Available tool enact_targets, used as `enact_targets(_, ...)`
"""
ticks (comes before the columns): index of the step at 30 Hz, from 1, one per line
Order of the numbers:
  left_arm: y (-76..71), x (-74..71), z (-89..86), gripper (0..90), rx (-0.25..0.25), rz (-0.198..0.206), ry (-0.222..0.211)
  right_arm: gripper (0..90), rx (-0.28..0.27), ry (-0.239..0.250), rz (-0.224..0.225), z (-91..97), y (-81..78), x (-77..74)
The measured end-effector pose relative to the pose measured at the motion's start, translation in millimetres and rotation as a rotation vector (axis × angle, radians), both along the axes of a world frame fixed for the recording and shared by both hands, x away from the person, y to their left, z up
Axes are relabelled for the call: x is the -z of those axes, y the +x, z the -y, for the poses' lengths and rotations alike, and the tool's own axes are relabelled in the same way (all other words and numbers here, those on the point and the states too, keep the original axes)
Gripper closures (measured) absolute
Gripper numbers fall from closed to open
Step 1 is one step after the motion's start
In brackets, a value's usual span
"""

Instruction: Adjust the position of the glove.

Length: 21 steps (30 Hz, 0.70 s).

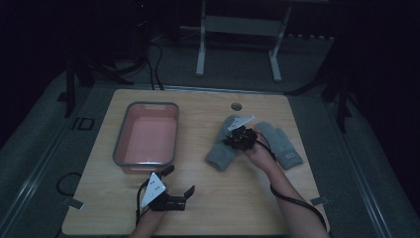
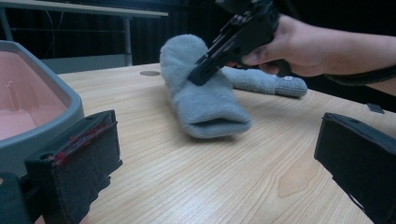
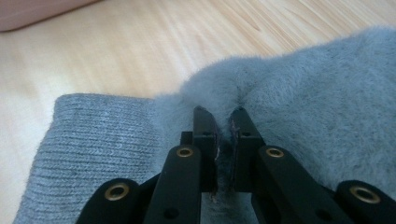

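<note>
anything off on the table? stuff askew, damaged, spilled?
Nothing spilled or damaged. The near grey mitten is bunched into a ridge where the right hand-held gripper pinches its fleece. The other mitten lies flat; the pink bin sits square.

Open tabletop [image 1: 237,198] along the near edge

A pink tub [image 1: 147,136] blocks the left side; two grey mittens [image 1: 225,148] crowd the right, bare wood between them.

Pink tub [image 1: 146,136] with grey rim sits on the left half of the wooden surface [image 1: 208,198], near the far-left corner; round hole [image 1: 236,106] by the far edge; white frame legs [image 1: 200,44] on the floor beyond.
</note>
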<state>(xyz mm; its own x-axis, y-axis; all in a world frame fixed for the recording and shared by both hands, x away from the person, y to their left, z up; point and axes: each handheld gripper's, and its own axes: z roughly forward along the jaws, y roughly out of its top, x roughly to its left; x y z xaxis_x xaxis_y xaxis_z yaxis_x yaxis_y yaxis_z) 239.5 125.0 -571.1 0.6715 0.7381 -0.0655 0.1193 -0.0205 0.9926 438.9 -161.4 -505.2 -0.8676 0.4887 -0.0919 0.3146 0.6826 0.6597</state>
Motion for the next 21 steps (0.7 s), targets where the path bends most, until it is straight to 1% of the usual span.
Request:
enact_targets(3, 0.0, 0.0, 0.1, 0.5, -0.001, 0.000, 0.000, 83.9, -0.085, 0.002, -0.014, 3.8, -8.0, -8.5)
enact_targets(5, 0.0, 0.0, 0.0, 0.5, -0.002, 0.000, 0.001, 83.9, -0.146, 0.014, -0.038, 5.9, -13.9, -13.7)
enact_targets(6, 0.0, 0.0, 0.0, 0.5, -0.002, 0.000, 0.000, 83.8, -0.176, 0.012, -0.052, 6.8, -16.3, -15.7)
enact_targets(7, -0.1, 0.0, 0.1, 0.5, -0.003, 0.000, -0.001, 83.8, -0.207, 0.009, -0.058, 7.6, -18.8, -17.1)
enact_targets(9, -0.2, 0.0, 0.1, 0.5, -0.004, 0.001, 0.000, 83.4, -0.259, 0.006, -0.095, 8.3, -23.6, -17.3)
enact_targets(10, -0.1, 0.0, 0.0, 0.5, -0.004, 0.001, 0.000, 83.5, -0.277, -0.007, -0.106, 8.1, -26.2, -16.1)
enact_targets(12, -0.1, 0.0, -0.1, 0.5, -0.005, 0.001, 0.001, 83.1, -0.312, -0.047, -0.119, 7.1, -30.1, -11.8)
enact_targets(15, -0.1, 0.0, -0.1, 0.5, -0.006, 0.000, 0.000, 82.5, -0.346, -0.087, -0.150, 7.2, -30.6, -3.7)
enact_targets(17, -0.2, 0.0, -0.1, 0.5, -0.006, 0.000, 0.000, 81.3, -0.351, -0.111, -0.158, 7.6, -29.3, 1.4)
enact_targets(19, -0.2, 0.0, -0.3, 0.5, -0.005, 0.000, 0.001, 75.3, -0.346, -0.121, -0.168, 8.4, -27.0, 5.7)
enact_targets(21, -0.1, 0.0, -0.4, 0.5, -0.006, -0.001, 0.001, 61.8, -0.330, -0.123, -0.181, 9.9, -24.8, 8.3)
